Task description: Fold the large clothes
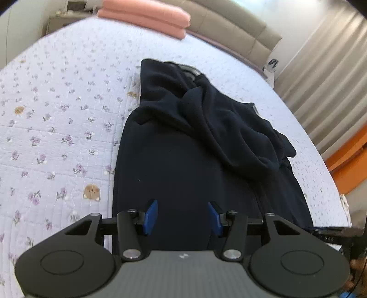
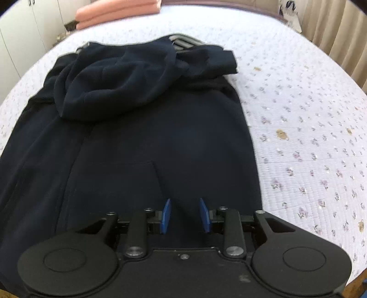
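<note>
A large dark navy hooded garment (image 1: 183, 160) lies lengthwise on the bed, its body flat and its sleeves and hood bunched at the far end (image 1: 206, 110). It also shows in the right wrist view (image 2: 149, 142), with the bunched part (image 2: 119, 75) at the far left. My left gripper (image 1: 182, 215) is open with blue pads, just above the near hem, holding nothing. My right gripper (image 2: 185, 214) is open and empty over the near hem, close to the garment's right edge.
The bed has a pale quilted cover with small flowers (image 1: 57, 137), also seen in the right wrist view (image 2: 309, 149). Folded pink bedding (image 1: 146, 16) lies at the head of the bed, by a beige headboard (image 1: 229, 25). Curtains (image 1: 321, 75) hang at the right.
</note>
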